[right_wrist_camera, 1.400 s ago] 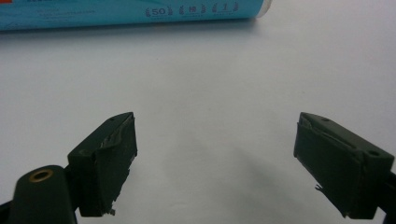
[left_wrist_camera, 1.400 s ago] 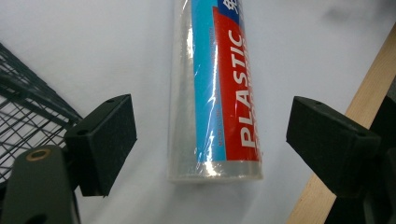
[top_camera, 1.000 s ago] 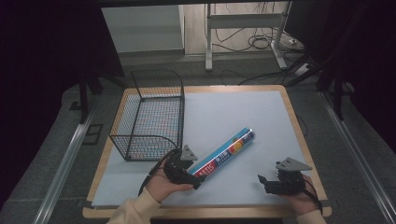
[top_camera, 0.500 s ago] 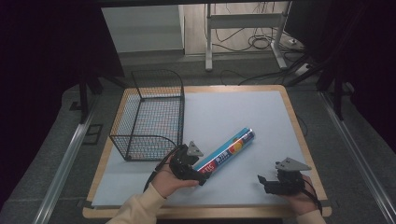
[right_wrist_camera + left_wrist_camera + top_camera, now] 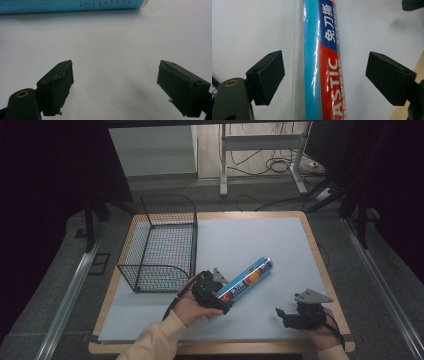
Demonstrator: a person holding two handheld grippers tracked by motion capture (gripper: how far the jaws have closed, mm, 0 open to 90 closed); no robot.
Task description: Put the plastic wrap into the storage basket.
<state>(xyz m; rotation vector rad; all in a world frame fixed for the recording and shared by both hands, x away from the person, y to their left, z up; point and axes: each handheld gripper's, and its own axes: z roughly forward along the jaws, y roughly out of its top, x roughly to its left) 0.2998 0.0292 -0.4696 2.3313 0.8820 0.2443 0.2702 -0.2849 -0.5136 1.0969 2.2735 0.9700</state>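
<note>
On the counter (image 5: 280,240), beside the wire basket (image 5: 160,245), the plastic wrap roll (image 5: 246,279) lies flat between my left tool's (image 5: 325,75) spread jaws, not yet pinched; lifting it is left, I judge. My right tool (image 5: 115,85) rests spread, well apart

Layout, high view, clock from table centre: wire basket (image 5: 161,242) at 9 o'clock, on the mat (image 5: 260,240) near the table (image 5: 312,237) left edge. Plastic wrap roll (image 5: 246,279) lies on the mat at 6, long axis running 7 to 1. Left gripper (image 5: 216,292) at 7, at the roll's near end, roll between its jaws, pads (image 5: 267,75) apart from it on both sides. Basket just beyond that gripper at 10–11. Right gripper (image 5: 292,312) at 5, near the front edge, well apart from the roll; roll crosses at 12 ahead of its jaws in the right gripper view.
</note>
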